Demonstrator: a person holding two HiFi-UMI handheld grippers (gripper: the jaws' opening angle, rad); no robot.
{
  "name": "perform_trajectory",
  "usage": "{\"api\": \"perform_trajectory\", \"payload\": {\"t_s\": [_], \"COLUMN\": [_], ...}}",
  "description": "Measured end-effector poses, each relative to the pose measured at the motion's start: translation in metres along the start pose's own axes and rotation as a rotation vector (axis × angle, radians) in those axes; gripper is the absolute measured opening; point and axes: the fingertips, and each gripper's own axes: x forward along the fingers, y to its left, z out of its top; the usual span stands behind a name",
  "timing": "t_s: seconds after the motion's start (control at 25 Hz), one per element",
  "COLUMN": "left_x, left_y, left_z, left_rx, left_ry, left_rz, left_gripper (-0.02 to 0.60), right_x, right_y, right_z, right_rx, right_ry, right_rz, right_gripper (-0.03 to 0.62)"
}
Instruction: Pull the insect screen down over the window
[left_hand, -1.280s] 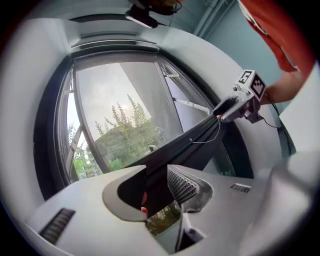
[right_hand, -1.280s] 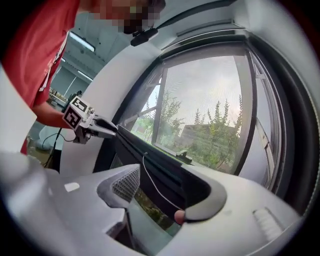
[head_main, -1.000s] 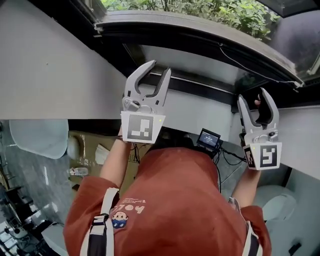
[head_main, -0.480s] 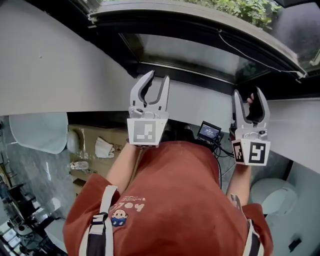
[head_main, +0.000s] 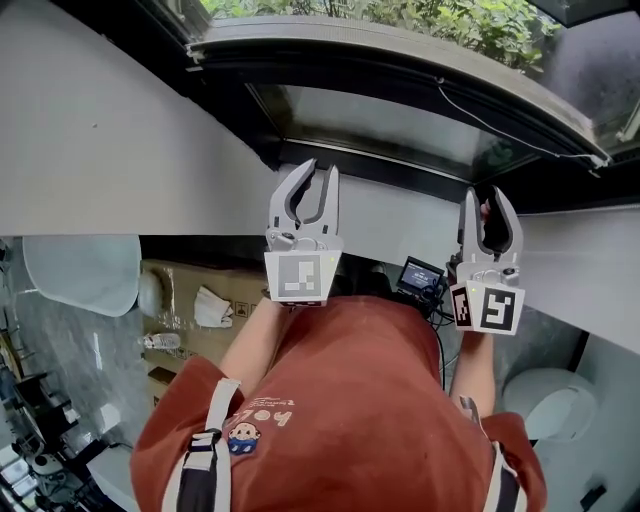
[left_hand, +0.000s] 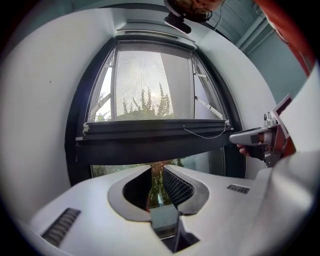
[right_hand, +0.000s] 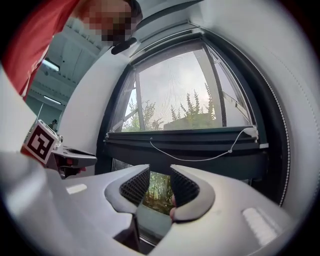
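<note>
Left gripper view: dark insect-screen bar (left_hand: 150, 142) hangs partway down; white left tongs (left_hand: 157, 175) and right tongs (right_hand: 160, 175), just narrowed, grip nothing

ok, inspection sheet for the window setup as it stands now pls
surface: no worktop, only white wall.
job's things: insect screen part-way down; its rail level, clear gap beneath.
clutter: cardboard box; small lit device.
grippers: left gripper and right gripper below the rail; jaws have just been closing, stand apart, nothing between them.
cables: white pull cord hanging off the rail; black leads by the device.
surroundings: green plants outside.
</note>
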Motion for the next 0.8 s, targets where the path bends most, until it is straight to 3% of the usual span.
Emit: {"api": "perform_trajectory", "payload": {"t_s": [0.28,0.8], "left_x": [-0.001,0.0], "left_y": [0.003,0.0], "left_z": [0.009,0.016], "left_rx": [0.041,0.036], "left_ry": [-0.042,-0.067], "left_rz": [-0.005,-0.02], "left_gripper": [0.006,0.005], "right_x": [0.002,0.004], "right_y": [-0.009,-0.014], "right_z": [-0.004,0.004], "right_rx": [-0.045,-0.069], "right_ry": [0.014,0.006], "right_rz": [-0.06,-0.065], "right_gripper": [0.012,0.009]}}
